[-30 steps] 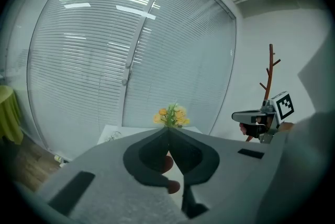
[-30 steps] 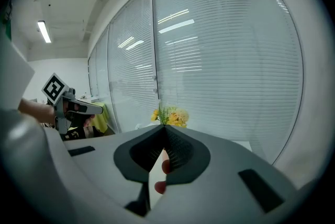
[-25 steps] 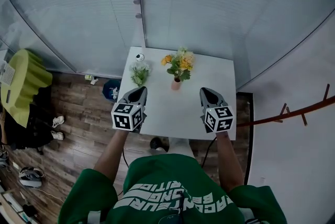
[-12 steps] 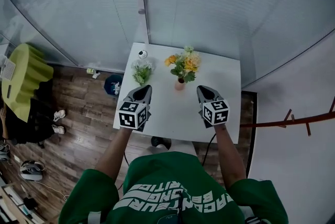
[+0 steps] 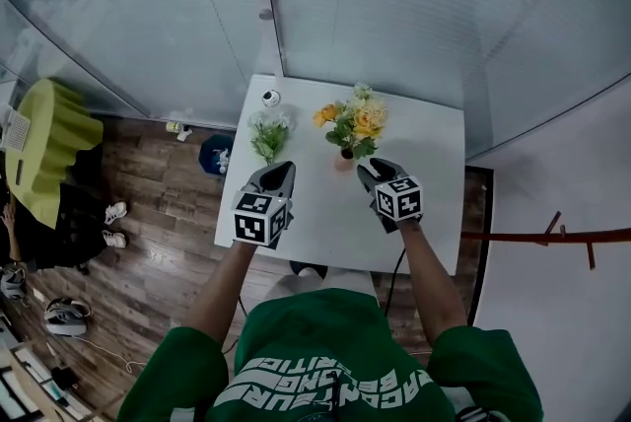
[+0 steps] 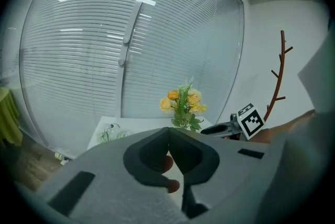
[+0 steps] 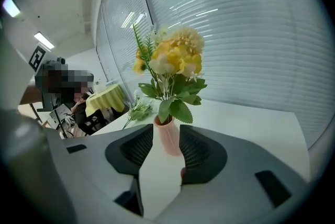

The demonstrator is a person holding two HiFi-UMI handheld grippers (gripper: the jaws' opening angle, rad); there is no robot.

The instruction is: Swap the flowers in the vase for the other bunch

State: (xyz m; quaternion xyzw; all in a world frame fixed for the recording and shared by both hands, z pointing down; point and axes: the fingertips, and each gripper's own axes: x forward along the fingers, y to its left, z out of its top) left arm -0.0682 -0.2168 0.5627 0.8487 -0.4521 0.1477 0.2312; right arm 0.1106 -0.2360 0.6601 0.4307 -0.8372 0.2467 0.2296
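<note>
On the white table (image 5: 434, 203) a small pink vase (image 5: 343, 160) (image 7: 168, 143) holds yellow and orange flowers (image 5: 353, 122) (image 7: 172, 60) (image 6: 183, 105). The other bunch (image 5: 268, 134) (image 7: 137, 110) (image 6: 111, 133), white and green, lies on the table to the vase's left. My right gripper (image 5: 367, 172) (image 7: 166, 131) is right at the vase. Its jaws are opening, one on each side of the vase's near face, and the pads do not press on it. My left gripper (image 5: 280, 175) (image 6: 168, 133) is shut and empty, just short of the lying bunch.
A small white round object (image 5: 270, 98) sits at the table's far left corner. Glass walls with blinds (image 5: 375, 6) stand behind the table. A yellow-green table (image 5: 49, 149) is on the left and a brown coat rack (image 5: 562, 235) on the right. A person sits by that table.
Both grippers have moved forward and down toward the table. The right one came further, up to the vase; the left one neared the lying bunch.
</note>
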